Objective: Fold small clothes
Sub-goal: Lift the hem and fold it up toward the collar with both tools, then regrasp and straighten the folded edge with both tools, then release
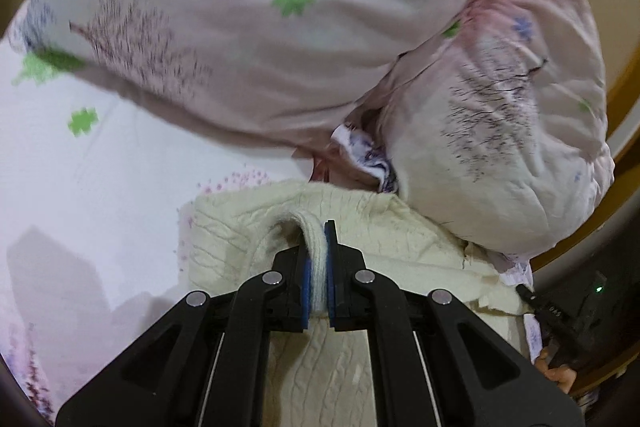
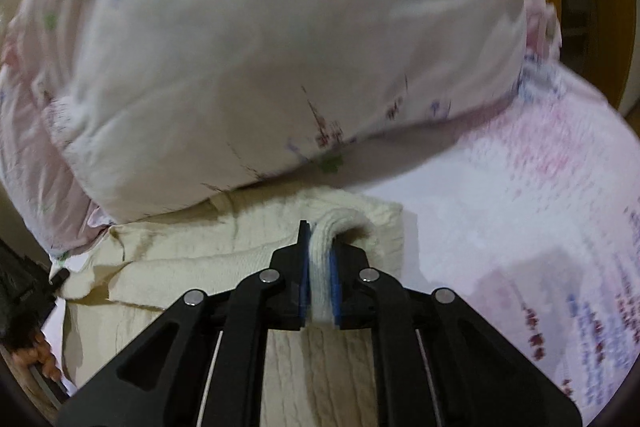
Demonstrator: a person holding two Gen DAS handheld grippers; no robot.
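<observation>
A cream cable-knit garment lies on the bed sheet in front of the pillows; it also shows in the right wrist view. My left gripper is shut on a ribbed edge of the garment, pinched between its blue pads near the garment's left side. My right gripper is shut on another ribbed edge of the same garment near its right side. Both hold the edge lifted over the layer below. The garment's far edge runs under the pillows.
Two large pink-white floral pillows fill the space just beyond the garment. The white floral bed sheet spreads to both sides. A wooden bed frame curves at the right. The other gripper's body shows at the edge.
</observation>
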